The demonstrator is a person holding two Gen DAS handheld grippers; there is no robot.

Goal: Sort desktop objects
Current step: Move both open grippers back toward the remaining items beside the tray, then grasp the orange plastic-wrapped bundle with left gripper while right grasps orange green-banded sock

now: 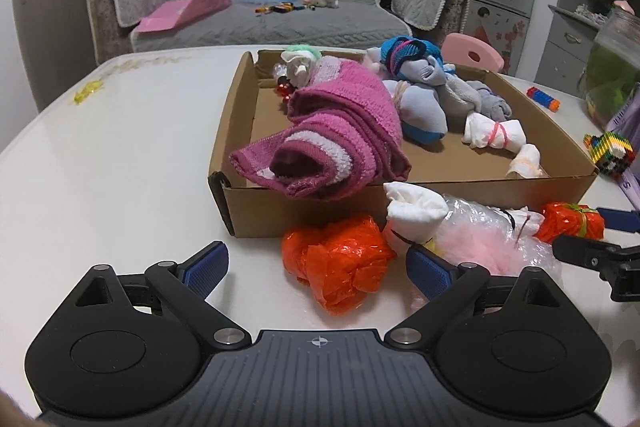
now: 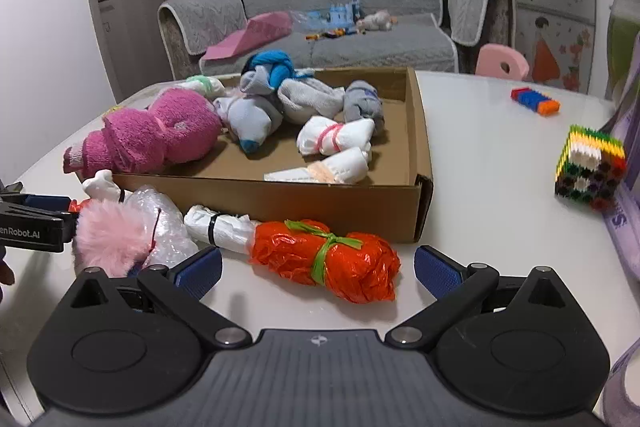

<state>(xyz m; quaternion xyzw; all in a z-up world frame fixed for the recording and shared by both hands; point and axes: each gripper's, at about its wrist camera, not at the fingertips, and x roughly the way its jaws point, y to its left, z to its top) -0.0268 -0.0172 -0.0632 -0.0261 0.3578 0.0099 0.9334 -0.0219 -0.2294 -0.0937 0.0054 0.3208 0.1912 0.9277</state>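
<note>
Left gripper [image 1: 318, 267] spread wide around a crumpled orange bag [image 1: 336, 265] on the white table [image 1: 120, 167], right gripper [image 2: 318, 273] likewise spread about an orange bundle [image 2: 328, 261] tied with green, cardboard box [image 2: 280, 199] of rolled socks [image 2: 336, 137] just beyond both.

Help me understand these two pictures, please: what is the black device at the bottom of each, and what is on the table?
Each picture comes from a camera on a hand-held two-finger gripper, looking forward along its blue-padded fingers. One view shows the left gripper, the other the right gripper; both are open and hold nothing. On the white table stands a cardboard box with rolled socks and a pink towel draped over its edge. In front of the box lie two orange plastic bundles, one before each gripper, and a pink fluffy item in clear wrap.
</note>
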